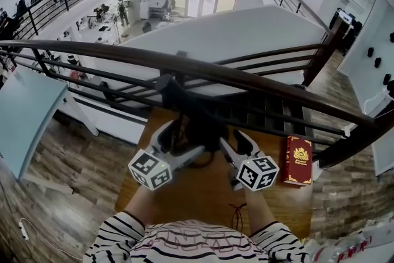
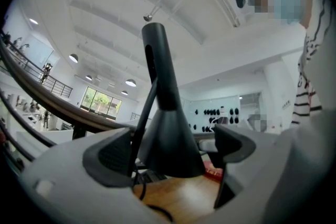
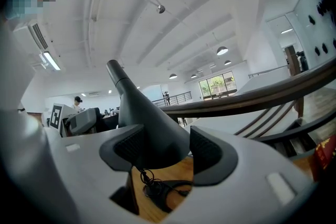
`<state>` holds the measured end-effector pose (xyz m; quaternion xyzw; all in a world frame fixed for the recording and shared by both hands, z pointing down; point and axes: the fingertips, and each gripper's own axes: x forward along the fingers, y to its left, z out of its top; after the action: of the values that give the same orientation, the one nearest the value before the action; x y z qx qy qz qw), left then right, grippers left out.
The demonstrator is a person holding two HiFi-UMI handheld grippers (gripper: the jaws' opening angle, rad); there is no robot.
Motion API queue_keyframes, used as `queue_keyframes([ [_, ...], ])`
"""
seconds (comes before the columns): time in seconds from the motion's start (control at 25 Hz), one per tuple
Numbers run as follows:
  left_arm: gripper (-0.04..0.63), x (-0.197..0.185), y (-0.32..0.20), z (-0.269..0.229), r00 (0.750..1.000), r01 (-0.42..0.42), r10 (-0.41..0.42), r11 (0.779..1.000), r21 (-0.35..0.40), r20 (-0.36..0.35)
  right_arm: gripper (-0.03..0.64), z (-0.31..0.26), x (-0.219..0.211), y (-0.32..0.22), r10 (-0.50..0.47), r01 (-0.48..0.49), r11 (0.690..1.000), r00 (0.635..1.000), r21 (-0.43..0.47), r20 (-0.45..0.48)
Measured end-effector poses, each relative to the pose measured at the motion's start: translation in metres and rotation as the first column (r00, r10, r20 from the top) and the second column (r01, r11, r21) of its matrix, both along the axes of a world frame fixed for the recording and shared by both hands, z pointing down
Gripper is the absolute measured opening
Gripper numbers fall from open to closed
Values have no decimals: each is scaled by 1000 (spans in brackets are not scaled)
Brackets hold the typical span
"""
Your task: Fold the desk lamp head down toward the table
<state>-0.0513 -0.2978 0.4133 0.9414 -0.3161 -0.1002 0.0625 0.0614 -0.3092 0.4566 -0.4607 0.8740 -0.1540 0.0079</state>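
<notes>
L gripper (image 2: pixel 173 150): jaws spread, pinching nothing. The lamp head (image 2: pixel 168 134), a dark cone, stands btw them, closer to the pad on that view's left, w/ a clear gap to the other jaw. Its neck (image 2: pixel 157 60) rises straight up above the jaws, and a thin black cable (image 2: pixel 136 149) hangs just in front of the nearer pad. R gripper (image 3: pixel 168 148): jaws also spread wide, ribbed pad faces bare. The same cone sits at their far ends and fills the gap edge to edge, neck leaning up and off to that gripper's left. Below the R jaws the cable lies in loose loops on the wooden counter (image 1: pixel 197 194). In the head view both grippers point away from the person, approx level, one each side of the lamp. A red book (image 1: pixel 297 160) lies on the counter off to the R gripper's right, apart from it. A dark railing (image 1: pixel 215 71) runs across beyond both grippers' tips.
</notes>
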Motion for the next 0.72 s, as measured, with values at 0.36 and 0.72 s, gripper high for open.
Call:
queue_keyframes([
  [0.36, 498, -10, 0, 16, 999, 26, -26, 999, -34, 22, 268, 21, 13, 6, 35, -33, 998, 999, -56, 29],
  [0.72, 497, -16, 1, 32, 998, 47, -44, 996, -74, 35, 268, 34, 18, 14, 59, -53, 995, 996, -87, 62],
])
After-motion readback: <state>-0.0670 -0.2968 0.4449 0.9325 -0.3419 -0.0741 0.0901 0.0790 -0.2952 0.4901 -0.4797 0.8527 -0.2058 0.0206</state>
